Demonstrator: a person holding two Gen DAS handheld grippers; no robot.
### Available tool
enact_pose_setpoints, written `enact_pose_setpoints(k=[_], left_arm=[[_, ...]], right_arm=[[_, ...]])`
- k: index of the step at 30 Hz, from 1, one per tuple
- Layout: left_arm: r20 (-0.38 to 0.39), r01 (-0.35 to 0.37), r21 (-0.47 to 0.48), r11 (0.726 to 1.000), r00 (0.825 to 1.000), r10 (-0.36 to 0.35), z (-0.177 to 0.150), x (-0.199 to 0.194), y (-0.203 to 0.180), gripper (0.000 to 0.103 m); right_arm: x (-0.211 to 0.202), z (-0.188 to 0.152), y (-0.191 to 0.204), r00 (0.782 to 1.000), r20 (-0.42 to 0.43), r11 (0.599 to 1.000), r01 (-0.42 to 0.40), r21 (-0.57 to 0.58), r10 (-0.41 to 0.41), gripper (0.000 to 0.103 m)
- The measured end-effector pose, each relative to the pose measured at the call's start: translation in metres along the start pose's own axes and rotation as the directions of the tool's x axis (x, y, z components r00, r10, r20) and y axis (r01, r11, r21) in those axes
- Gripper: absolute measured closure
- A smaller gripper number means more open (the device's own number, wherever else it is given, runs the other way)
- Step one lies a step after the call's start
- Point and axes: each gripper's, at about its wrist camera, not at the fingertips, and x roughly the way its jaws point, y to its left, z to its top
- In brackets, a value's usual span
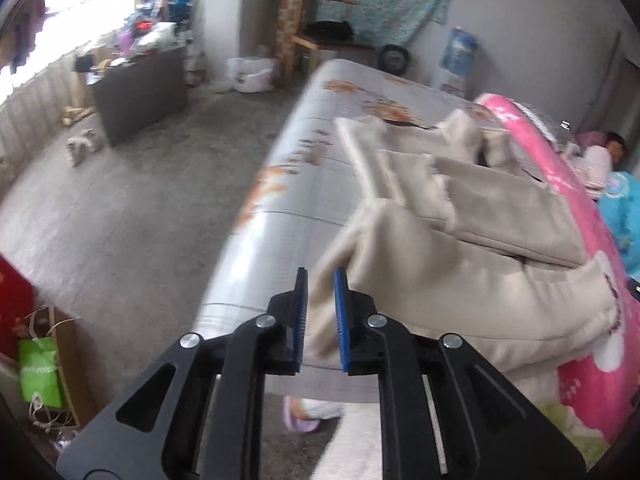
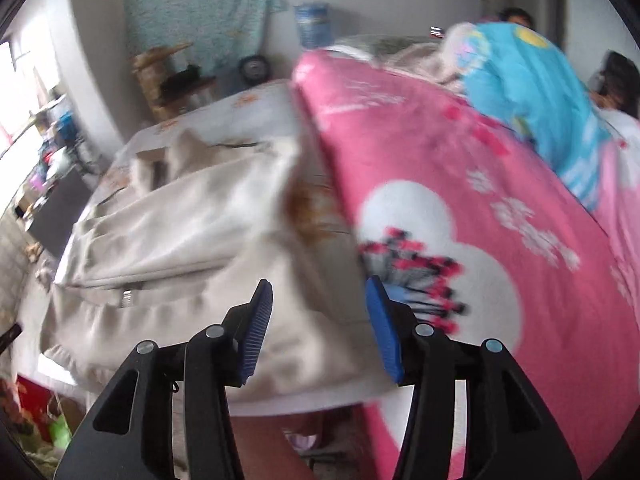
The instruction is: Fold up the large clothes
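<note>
A large beige garment (image 1: 452,240) lies spread on the bed's pale patterned sheet (image 1: 288,184), its hem nearest me. It also shows in the right wrist view (image 2: 168,232), with a zip pull on its front. My left gripper (image 1: 321,280) hovers at the garment's near left corner, its jaws a narrow gap apart with nothing pinched. My right gripper (image 2: 320,292) is open wide over the garment's near right edge, beside the pink blanket (image 2: 460,184).
The pink blanket (image 1: 576,184) and a blue blanket (image 2: 532,92) lie on the bed's right side, with a person (image 2: 616,80) beyond. Left of the bed is grey floor (image 1: 132,200), a dark cabinet (image 1: 140,92), a green bag (image 1: 40,368) and slippers (image 1: 308,416).
</note>
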Motion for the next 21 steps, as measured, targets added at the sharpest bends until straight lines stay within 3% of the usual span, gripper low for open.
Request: enact_pose_setpoints(k=[1,3,6,9,10,11,12,13,16,21], left_arm=[[-0.037,0.072,0.041,0.997,0.997,-0.07,0.0,0.01,-0.021,0.08],[-0.102,0.131,0.14,0.981,0.988,-0.117,-0.001,0.031,-0.058,0.072],[-0.134,0.088,0.274,0.958,0.99,-0.053,-0.011,0.058,-0.097,0.071],[-0.137,0.039,0.316,0.948,0.991,0.005,-0.019,0.079,-0.107,0.074],[-0.096,0.014,0.341,0.94,0.995,0.02,-0.02,0.08,-0.11,0.078],[-0.082,-0.005,0.362,0.932,0.996,0.038,-0.021,0.082,-0.113,0.087],[-0.071,-0.015,0.372,0.928,0.997,0.045,-0.021,0.082,-0.115,0.101],[-0.065,-0.019,0.373,0.928,0.997,0.046,-0.02,0.083,-0.115,0.101],[-0.052,-0.011,0.371,0.928,0.998,0.033,-0.016,0.08,-0.115,0.102],[0.065,-0.012,0.349,0.937,0.998,-0.011,0.009,0.035,-0.11,0.102]], right_arm=[[0.009,0.0,0.015,0.999,-0.027,0.999,-0.041,-0.031,0.04,0.055],[0.031,-0.004,0.048,0.992,-0.1,0.99,-0.093,-0.102,0.082,0.055],[0.062,-0.015,0.083,0.983,-0.177,0.98,-0.088,-0.176,0.056,0.055],[0.09,-0.023,0.09,0.969,-0.247,0.984,-0.071,-0.162,0.029,0.056],[0.091,-0.025,0.093,0.974,-0.228,0.982,-0.049,-0.182,0.006,0.058],[0.091,-0.027,0.098,0.976,-0.217,0.975,-0.027,-0.221,-0.022,0.066],[0.09,-0.028,0.102,0.975,-0.222,0.972,-0.05,-0.232,-0.003,0.085],[0.091,-0.028,0.103,0.972,-0.236,0.974,-0.07,-0.215,0.018,0.096],[0.085,-0.029,0.107,0.976,-0.218,0.971,-0.056,-0.234,0.004,0.098],[0.046,-0.001,0.112,0.996,-0.076,0.976,-0.062,-0.21,0.047,0.099]])
